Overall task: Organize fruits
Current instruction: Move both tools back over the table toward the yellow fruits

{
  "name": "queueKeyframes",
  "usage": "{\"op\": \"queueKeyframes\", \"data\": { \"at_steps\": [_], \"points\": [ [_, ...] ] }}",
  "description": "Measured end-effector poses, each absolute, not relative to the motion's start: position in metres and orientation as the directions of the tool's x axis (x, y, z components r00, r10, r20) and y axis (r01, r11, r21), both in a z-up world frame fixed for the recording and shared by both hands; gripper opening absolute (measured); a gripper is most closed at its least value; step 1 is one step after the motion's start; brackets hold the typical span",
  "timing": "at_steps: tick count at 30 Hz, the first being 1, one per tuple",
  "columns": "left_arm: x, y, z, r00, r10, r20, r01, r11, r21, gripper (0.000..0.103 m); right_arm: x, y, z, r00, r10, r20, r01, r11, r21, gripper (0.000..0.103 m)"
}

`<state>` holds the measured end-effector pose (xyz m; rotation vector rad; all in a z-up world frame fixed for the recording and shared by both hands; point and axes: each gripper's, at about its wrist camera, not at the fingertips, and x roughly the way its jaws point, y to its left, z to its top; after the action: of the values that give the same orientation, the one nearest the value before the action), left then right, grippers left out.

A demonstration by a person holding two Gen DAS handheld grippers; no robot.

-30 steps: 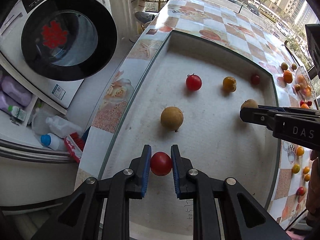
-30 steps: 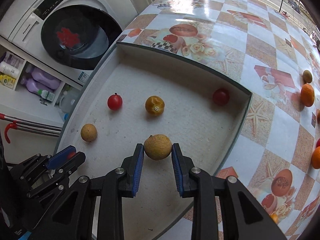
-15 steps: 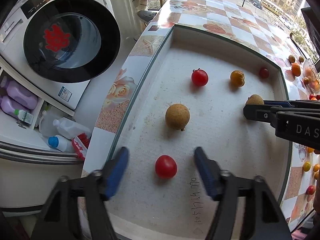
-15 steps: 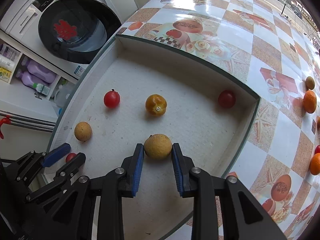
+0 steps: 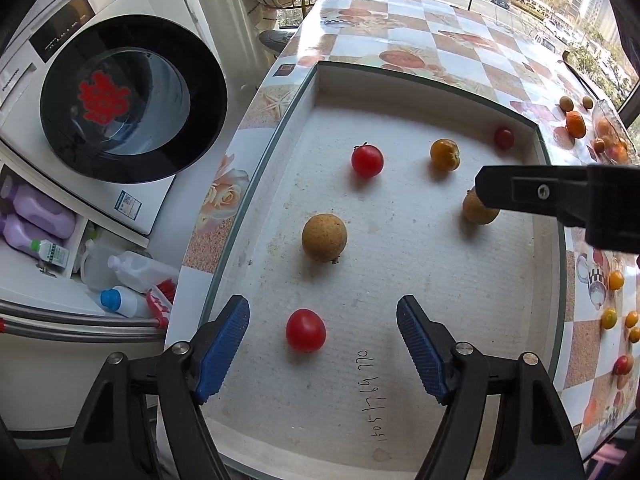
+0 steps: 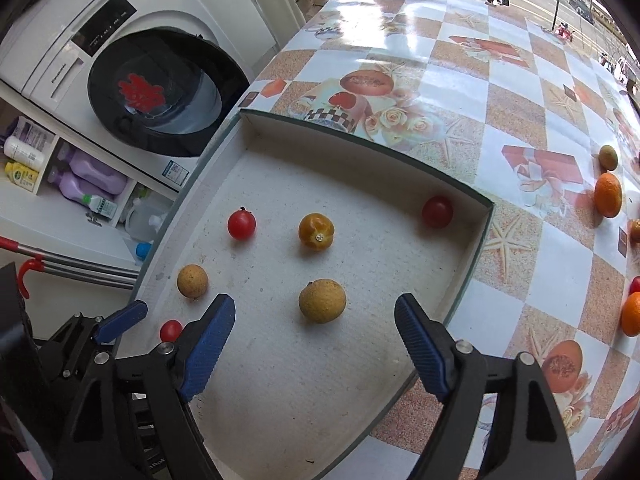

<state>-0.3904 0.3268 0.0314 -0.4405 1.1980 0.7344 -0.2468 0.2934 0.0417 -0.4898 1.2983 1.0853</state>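
Left gripper (image 5: 323, 334) spread wide, red tomato (image 5: 305, 329) lying loose between the pads, round, no clear long axis. Right gripper (image 6: 315, 330) jaws opening, tan longan (image 6: 322, 301) between them untouched. Both fruits sit in shallow white tray (image 5: 400, 92) on tiled-pattern tablecloth (image 6: 460, 80). Beyond: another longan (image 5: 324, 237), second tomato (image 5: 367, 161), orange fruit (image 5: 445, 155). Washing machine (image 5: 120, 100) leftward.

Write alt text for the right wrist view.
The right gripper, jaws opening, frames a tan fruit lying free in a shallow white tray with five other small fruits. The left gripper sits beside it, and a washing machine stands beyond.
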Motion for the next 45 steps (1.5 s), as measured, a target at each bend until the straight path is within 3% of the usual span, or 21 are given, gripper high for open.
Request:
{"op": "queueKeyframes", "data": {
  "at_steps": [8,18,27,38,40,42,45],
  "points": [
    [-0.356,0.298,0.053,0.239,0.272,-0.932,-0.623,0.779,0.067,0.078,-0.215,0.237,0.07,-0.011,0.404,-0.915,-0.777,0.572,0.262,0.085],
    [-0.298,0.232,0.074,0.323,0.203,-0.924,-0.466,0.884,0.032,0.078,-0.178,0.117,0.074,0.07,0.33,-0.941,-0.619,0.754,0.218,0.085],
    [-0.262,0.169,0.057,0.304,0.088,-0.949,-0.34,0.94,-0.021,0.078,-0.171,0.027,0.057,0.077,0.234,-0.969,-0.499,0.85,0.166,0.085],
    [-0.234,0.132,0.036,0.287,0.044,-0.957,-0.243,0.97,-0.028,0.077,-0.168,-0.016,0.033,0.048,0.192,-0.98,-0.454,0.879,0.15,0.084],
    [-0.229,0.129,0.033,0.284,0.042,-0.958,-0.227,0.974,-0.025,0.077,-0.168,-0.015,0.031,0.044,0.192,-0.98,-0.46,0.875,0.151,0.079],
    [-0.226,0.127,0.031,0.281,0.042,-0.959,-0.216,0.976,-0.02,0.077,-0.167,-0.015,0.029,0.039,0.19,-0.981,-0.471,0.869,0.15,0.064],
    [-0.222,0.126,0.026,0.273,0.037,-0.961,-0.211,0.977,-0.022,0.076,-0.167,-0.014,0.026,0.033,0.189,-0.981,-0.487,0.86,0.15,0.055]
  ]
}}
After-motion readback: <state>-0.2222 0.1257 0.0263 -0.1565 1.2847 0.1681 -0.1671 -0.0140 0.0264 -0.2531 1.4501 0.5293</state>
